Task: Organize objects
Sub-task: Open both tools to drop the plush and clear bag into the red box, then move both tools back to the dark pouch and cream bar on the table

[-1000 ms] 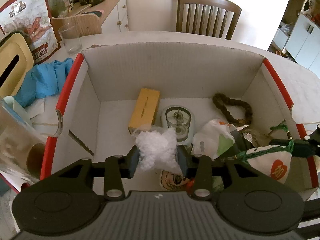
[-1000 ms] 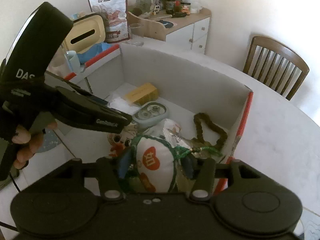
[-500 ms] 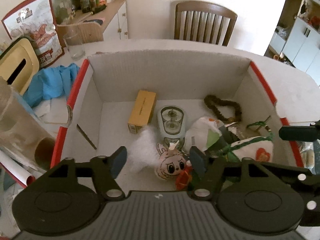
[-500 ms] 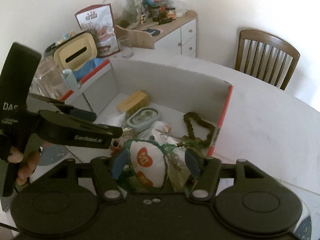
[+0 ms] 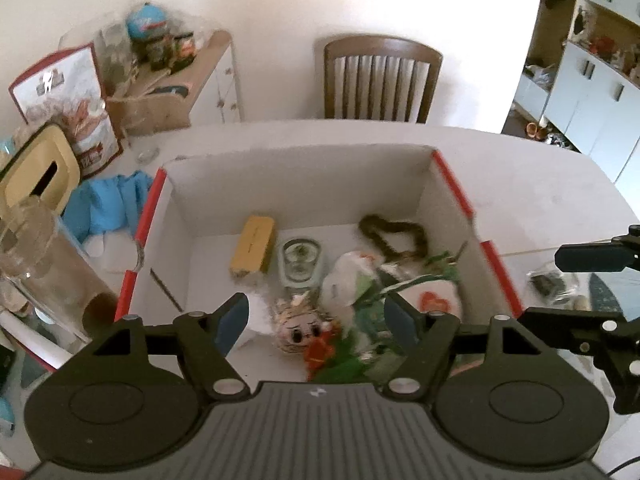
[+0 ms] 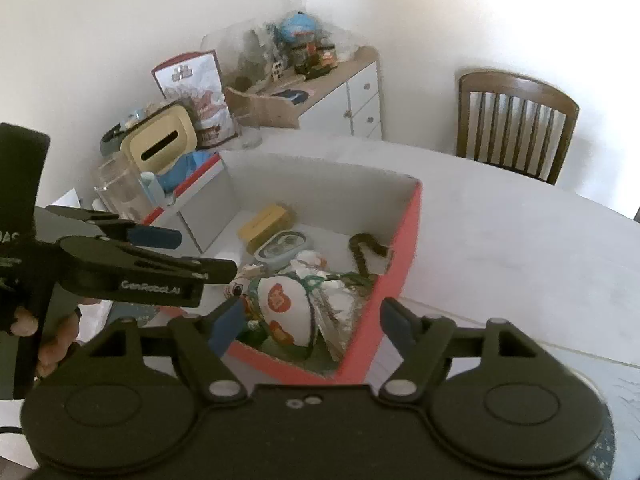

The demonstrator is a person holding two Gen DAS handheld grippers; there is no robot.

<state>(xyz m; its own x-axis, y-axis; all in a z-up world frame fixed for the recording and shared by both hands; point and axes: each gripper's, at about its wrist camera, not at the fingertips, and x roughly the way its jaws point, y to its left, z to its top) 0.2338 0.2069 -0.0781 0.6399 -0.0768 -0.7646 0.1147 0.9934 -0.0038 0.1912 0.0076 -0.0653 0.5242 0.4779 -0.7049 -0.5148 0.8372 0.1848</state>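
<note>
A white cardboard box with red edges [image 5: 452, 178] [image 6: 408, 232] stands on the table. Inside lie a yellow box [image 5: 253, 249] [image 6: 266, 222], a pale green case [image 5: 300, 264] [image 6: 282, 246], a brown braided loop [image 5: 394, 234] [image 6: 362, 254], a white fluffy wad [image 5: 258, 314], a small doll head [image 5: 299, 330] and a white pouch with a red heart and green cord [image 5: 434, 300] [image 6: 284, 306]. My left gripper [image 5: 316, 322] is open and empty above the box's near side. My right gripper [image 6: 312, 322] is open and empty above the pouch.
Left of the box are a blue cloth [image 5: 108, 204], a glass jar [image 5: 36, 264], a yellow tissue holder [image 5: 34, 170] and a snack bag [image 5: 66, 108]. A wooden chair [image 5: 382, 78] stands behind the table, a cluttered sideboard [image 5: 188, 80] at back left.
Both grippers opened and let go: the white wad and the heart pouch now lie in the box. Both grippers have pulled up and back from it.
</note>
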